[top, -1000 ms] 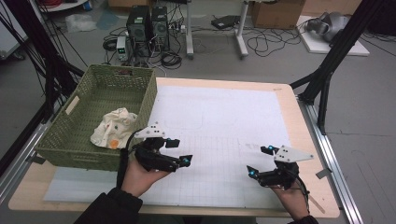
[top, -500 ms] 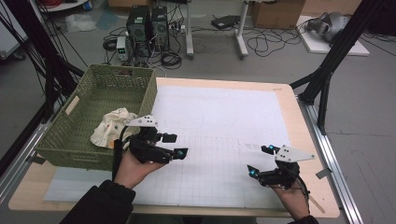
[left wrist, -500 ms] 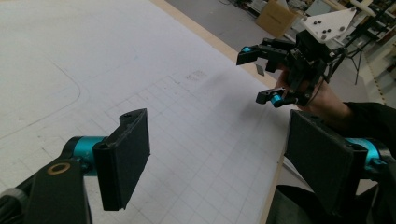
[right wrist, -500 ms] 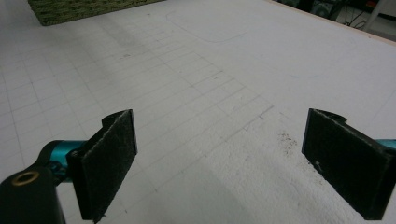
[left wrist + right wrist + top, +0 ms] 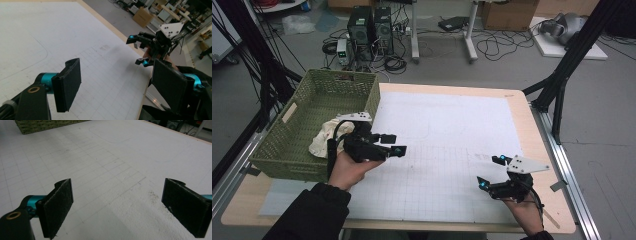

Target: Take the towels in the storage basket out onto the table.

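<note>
Holding your left tool (image 5: 393,144) released and empty just beside the green basket (image 5: 307,102), you needed to reach the crumpled cloth (image 5: 324,136) inside it, keeping the right tool (image 5: 490,171), also released, well apart on the tabletop (image 5: 452,115).

Even, dim light; perhaps slightly soft.

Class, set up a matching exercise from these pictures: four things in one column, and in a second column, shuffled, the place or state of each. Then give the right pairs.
Things:
1. green basket
2. cream cloth
3. left hand-held gripper
4. right hand-held gripper

Places or states:
A. held open, empty, by the table's near right edge
B. lying crumpled inside the basket
C. standing at the left end of the table
D. held open, empty, over the white mat beside the basket

Pairs: 1-C, 2-B, 3-D, 4-A
</note>
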`<state>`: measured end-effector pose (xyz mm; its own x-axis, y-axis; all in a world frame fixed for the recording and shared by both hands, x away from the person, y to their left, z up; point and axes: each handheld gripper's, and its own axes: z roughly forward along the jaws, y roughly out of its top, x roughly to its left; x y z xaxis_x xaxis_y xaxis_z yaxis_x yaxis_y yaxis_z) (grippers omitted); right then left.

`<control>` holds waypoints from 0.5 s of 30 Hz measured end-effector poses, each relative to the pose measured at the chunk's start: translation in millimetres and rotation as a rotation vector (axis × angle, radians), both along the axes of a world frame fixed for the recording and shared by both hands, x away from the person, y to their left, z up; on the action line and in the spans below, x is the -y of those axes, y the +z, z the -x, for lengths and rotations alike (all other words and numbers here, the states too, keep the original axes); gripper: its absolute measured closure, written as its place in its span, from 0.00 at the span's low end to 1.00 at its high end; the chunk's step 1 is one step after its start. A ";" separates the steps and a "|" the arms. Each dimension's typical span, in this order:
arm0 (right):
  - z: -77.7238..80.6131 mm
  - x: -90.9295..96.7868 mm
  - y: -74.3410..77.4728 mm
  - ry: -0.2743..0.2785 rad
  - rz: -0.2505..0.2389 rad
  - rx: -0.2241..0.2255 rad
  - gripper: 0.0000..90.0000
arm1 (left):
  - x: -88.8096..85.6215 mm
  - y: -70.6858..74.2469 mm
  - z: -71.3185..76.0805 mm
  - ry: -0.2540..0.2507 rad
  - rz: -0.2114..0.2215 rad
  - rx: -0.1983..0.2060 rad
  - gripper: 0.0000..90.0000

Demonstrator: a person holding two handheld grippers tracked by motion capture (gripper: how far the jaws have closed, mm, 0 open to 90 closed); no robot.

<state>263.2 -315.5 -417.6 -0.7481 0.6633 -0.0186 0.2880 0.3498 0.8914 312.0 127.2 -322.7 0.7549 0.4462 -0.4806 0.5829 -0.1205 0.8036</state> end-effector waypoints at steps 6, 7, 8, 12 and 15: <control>-1.3 -0.2 0.1 0.002 -0.002 0.004 0.11 | -8.4 2.3 -7.3 0.009 0.006 -0.020 0.27; -1.3 -0.2 0.1 0.002 -0.002 0.004 0.11 | -10.1 2.8 -8.6 0.010 0.018 -0.026 0.27; -1.2 -0.3 0.5 0.002 0.000 0.005 0.11 | -12.3 4.4 -10.9 0.016 0.014 -0.033 0.27; -1.5 0.1 0.6 0.001 -0.003 0.007 0.11 | -19.0 7.8 -16.1 0.028 0.018 -0.044 0.28; -1.4 0.0 0.7 0.002 -0.004 0.006 0.11 | -23.7 10.4 -19.5 0.038 0.031 -0.049 0.28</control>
